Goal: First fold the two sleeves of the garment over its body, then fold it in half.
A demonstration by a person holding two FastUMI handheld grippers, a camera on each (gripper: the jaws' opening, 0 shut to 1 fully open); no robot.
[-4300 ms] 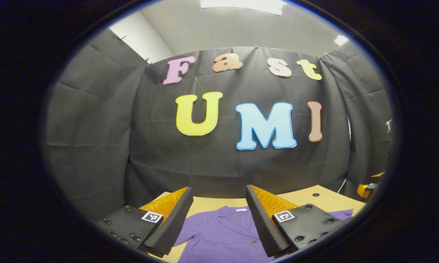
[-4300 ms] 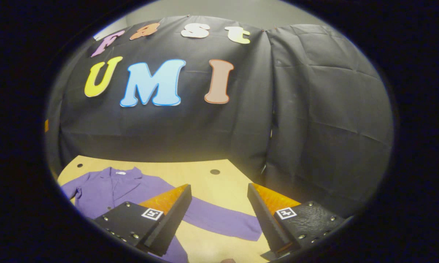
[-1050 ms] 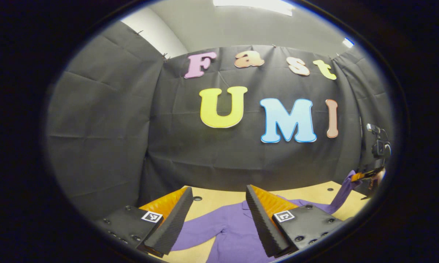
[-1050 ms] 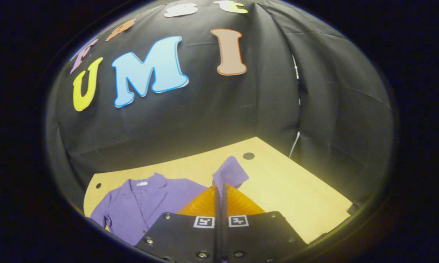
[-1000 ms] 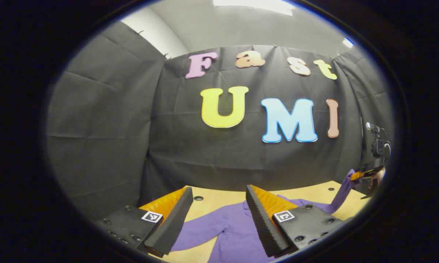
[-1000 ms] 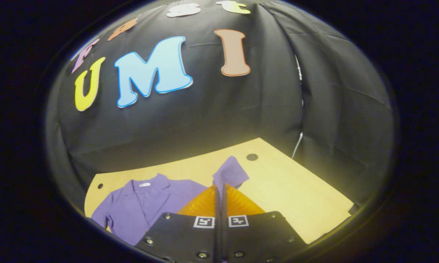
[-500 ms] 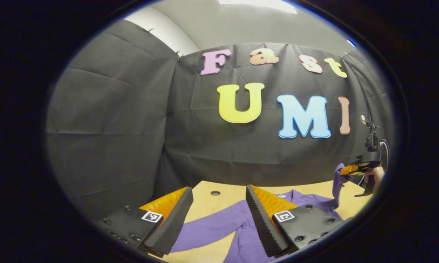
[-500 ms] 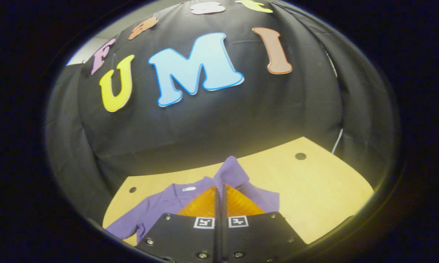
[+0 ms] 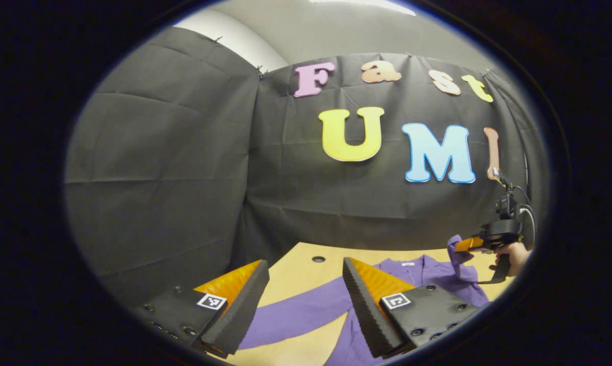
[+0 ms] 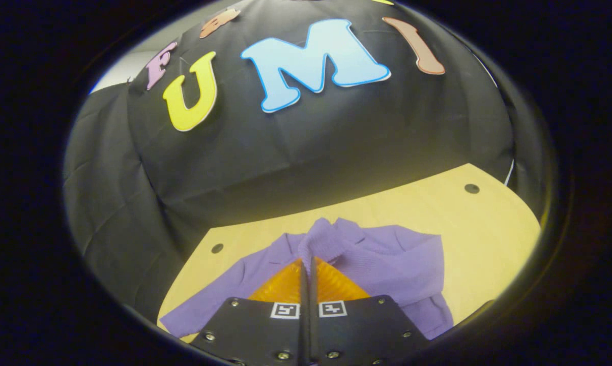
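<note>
The right gripper [image 10: 307, 267] is clamped on the cuff of one sleeve [image 10: 322, 239] of the purple knit collared garment [image 10: 387, 259], lifted above its body on the tan wooden table [image 10: 428, 208]; the garment's lower part is cut off. The left gripper [image 9: 306, 284] hangs spread wide over the other sleeve [image 9: 295, 312].

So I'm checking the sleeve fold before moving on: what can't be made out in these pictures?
- Right gripper view: the purple cardigan's lower body, behind the right gripper.
- Left gripper view: its hem, behind the left gripper.
- Left gripper view: the cuff in the far gripper, too small.
</note>
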